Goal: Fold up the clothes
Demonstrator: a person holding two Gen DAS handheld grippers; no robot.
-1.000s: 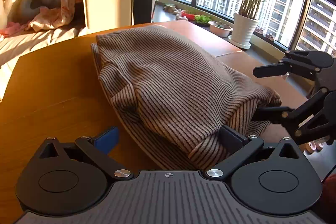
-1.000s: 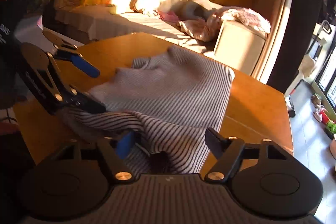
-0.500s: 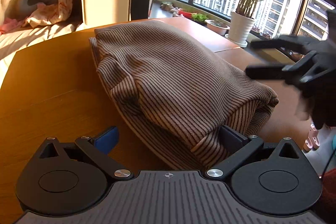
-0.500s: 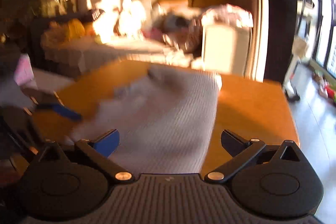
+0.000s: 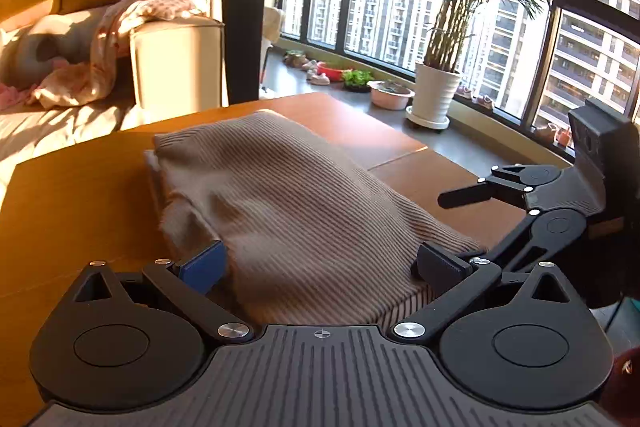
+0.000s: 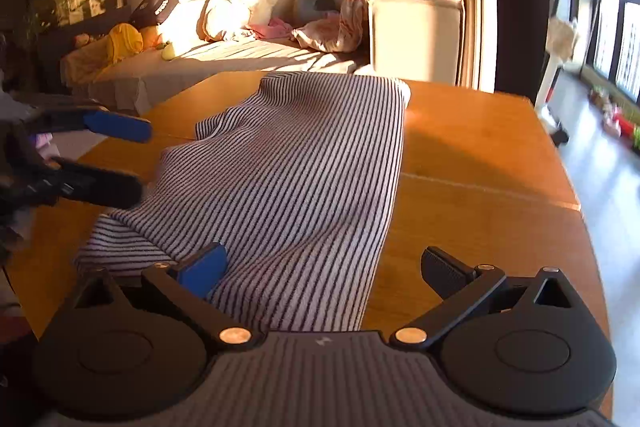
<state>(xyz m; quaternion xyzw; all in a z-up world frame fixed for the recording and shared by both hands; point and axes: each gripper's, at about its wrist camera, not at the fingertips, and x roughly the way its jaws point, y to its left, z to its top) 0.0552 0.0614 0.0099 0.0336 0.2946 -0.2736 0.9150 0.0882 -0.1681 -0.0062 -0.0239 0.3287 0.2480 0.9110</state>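
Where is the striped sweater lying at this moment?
The striped sweater lies folded on the wooden table, in the middle of both wrist views, in front of the sofa; the left gripper is at its left edge.

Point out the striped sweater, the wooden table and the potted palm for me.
striped sweater [image 6: 304,179]: right wrist view, middle of the folded top layer.
wooden table [image 6: 480,155]: right wrist view, bare top right of the garment.
potted palm [image 5: 438,89]: left wrist view, its white pot by the window.
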